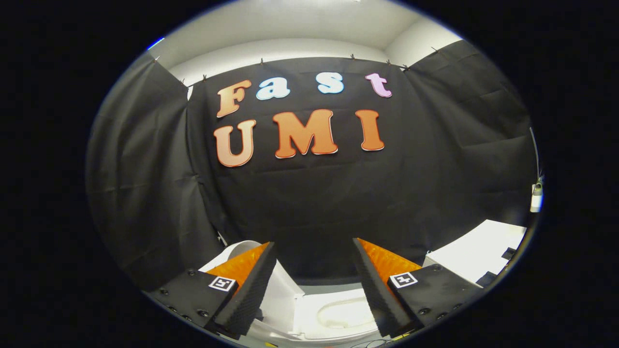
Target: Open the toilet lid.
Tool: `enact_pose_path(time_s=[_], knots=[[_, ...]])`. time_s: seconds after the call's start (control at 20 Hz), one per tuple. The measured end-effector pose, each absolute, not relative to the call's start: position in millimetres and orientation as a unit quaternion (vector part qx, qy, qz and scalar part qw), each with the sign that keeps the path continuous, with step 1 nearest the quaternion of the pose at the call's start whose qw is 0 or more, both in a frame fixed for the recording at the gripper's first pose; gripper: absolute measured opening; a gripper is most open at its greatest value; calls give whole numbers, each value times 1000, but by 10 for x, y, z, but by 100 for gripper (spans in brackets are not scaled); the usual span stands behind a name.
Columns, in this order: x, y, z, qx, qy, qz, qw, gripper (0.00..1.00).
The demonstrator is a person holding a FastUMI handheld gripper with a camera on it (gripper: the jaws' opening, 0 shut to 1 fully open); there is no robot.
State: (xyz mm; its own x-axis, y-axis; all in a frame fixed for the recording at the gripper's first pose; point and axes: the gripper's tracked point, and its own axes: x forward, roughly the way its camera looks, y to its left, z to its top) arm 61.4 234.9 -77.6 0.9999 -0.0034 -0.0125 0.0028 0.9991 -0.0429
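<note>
The tool points forward at the black cloth wall of the booth. Its two fingers stand wide apart. Nothing sits between them, and they hold nothing.

The toilet is low down, just under and a little ahead of the fingers. It is white. You can look down between the two fingers and see the round bowl opening with its seat ring around it. The toilet lid is white too. It stands up on the left side of the bowl, just beside the left finger and partly hidden behind it. Its rounded top edge peeks out above that finger. I cannot tell if the finger touches the lid.

To the right of the toilet, past the right finger, there is a flat white worktop with some small dark things near its far end. They are too small to make out. Higher up on the right, a small white thing hangs on a thin cord by the cloth.

Above the black cloth the room wall is pale and plain.
</note>
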Motion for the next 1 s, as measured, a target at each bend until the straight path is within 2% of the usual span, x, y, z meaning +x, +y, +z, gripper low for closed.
enact_pose_path(time_s=[0.35, 0.6, 1.0], knots=[[512, 1377, -463, -13, -12, -15, 1000, 98], [514, 787, -550, 21, 11, -22, 999, 98], [425, 521, -546, -19, 28, 15, 999, 98]])
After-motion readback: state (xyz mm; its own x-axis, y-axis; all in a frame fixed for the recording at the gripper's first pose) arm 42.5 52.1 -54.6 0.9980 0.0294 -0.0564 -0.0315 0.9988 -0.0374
